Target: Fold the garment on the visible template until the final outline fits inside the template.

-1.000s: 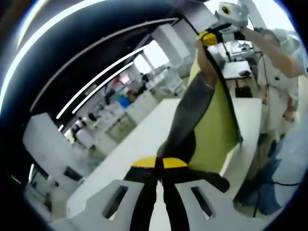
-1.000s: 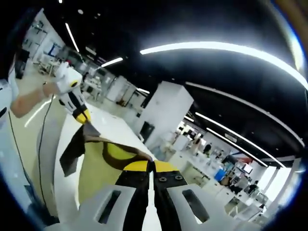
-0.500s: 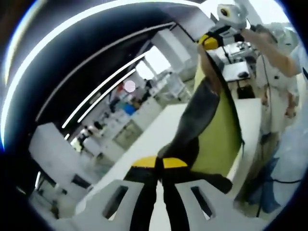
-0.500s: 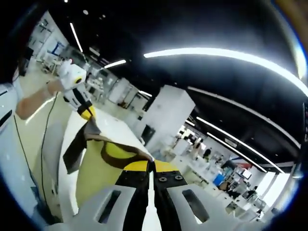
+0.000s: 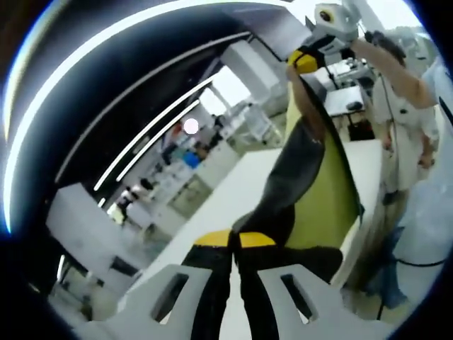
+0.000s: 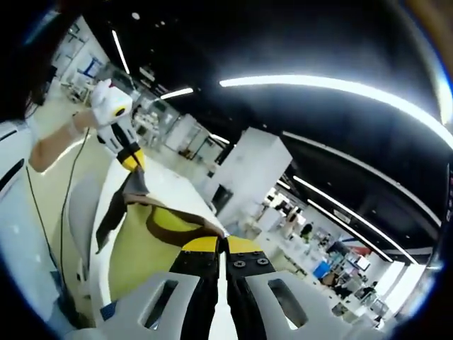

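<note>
A yellow-green garment with dark grey sleeves and trim (image 5: 322, 191) hangs in the air, stretched between both grippers above a white table (image 5: 233, 191). My left gripper (image 5: 235, 241) is shut on one edge of the garment. The right gripper (image 5: 306, 58) shows at the top of the left gripper view, shut on the other end. In the right gripper view my right gripper (image 6: 221, 246) is shut on the garment (image 6: 138, 241), and the left gripper (image 6: 129, 160) holds its far corner. Neither view lets me make out a template.
A person in white (image 5: 410, 106) stands at the right of the left gripper view, an arm (image 6: 49, 145) showing in the right gripper view. Behind lie white pillars (image 6: 248, 170), ceiling light strips, desks and distant people in a large hall.
Both views have tilted slightly and the garment stays stretched between the grippers. The other gripper sits a bit higher in each view. Grips are unchanged.
</note>
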`<state>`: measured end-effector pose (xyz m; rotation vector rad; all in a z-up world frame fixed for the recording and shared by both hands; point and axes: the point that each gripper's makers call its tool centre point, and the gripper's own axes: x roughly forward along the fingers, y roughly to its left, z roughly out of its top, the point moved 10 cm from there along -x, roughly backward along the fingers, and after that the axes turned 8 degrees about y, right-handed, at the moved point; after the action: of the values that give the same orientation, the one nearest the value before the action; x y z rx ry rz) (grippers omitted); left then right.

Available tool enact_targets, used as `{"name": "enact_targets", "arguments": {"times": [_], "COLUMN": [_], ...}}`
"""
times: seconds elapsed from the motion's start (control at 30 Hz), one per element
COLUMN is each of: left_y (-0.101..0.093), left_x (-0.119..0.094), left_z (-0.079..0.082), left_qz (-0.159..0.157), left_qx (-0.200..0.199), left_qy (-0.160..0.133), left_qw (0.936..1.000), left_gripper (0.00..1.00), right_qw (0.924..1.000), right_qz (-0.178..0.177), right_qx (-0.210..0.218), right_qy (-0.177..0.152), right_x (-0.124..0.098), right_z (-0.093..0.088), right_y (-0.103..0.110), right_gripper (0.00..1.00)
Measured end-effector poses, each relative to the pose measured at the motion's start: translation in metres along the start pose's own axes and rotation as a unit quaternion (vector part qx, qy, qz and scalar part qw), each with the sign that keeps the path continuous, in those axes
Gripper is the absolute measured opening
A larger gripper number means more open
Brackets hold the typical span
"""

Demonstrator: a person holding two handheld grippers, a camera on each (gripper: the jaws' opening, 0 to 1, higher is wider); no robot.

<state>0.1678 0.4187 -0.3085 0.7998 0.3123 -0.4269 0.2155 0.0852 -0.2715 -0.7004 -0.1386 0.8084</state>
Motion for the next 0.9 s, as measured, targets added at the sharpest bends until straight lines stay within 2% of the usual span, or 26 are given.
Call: {"name": "enact_targets", "arguments": {"times": [0.2, 0.27, 0.37, 0.9], "left_y": [-0.015, -0.021, -0.024, -0.018], "left_x": [0.019, 0.031, 0.046, 0.111], "left_z": [-0.011, -0.016, -0.022, -0.04], "left_qz": [-0.031, -0.045, -0.059, -0.084], "left_qx": [-0.011, -0.02, -0.028, -0.07], "left_qy": [0.021, 0.032, 0.044, 0.074], "left_qw": [0.9992, 0.9983, 0.9969, 0.9912], "left_gripper": [0.0, 0.0, 0.0, 0.0], "right_qw": [0.9992, 0.9981, 0.9976, 0.9933], "right_qz": [0.025, 0.042, 0.048, 0.072], "right_qx": [0.02, 0.032, 0.034, 0.063], "right_qy": [0.023, 0.031, 0.037, 0.064], "right_x": [0.016, 0.023, 0.032, 0.082], "right_z": [-0.026, -0.036, -0.045, -0.093], "right_y": [0.006, 0.008, 0.008, -0.009], "right_gripper": [0.02, 0.02, 0.02, 0.02]}}
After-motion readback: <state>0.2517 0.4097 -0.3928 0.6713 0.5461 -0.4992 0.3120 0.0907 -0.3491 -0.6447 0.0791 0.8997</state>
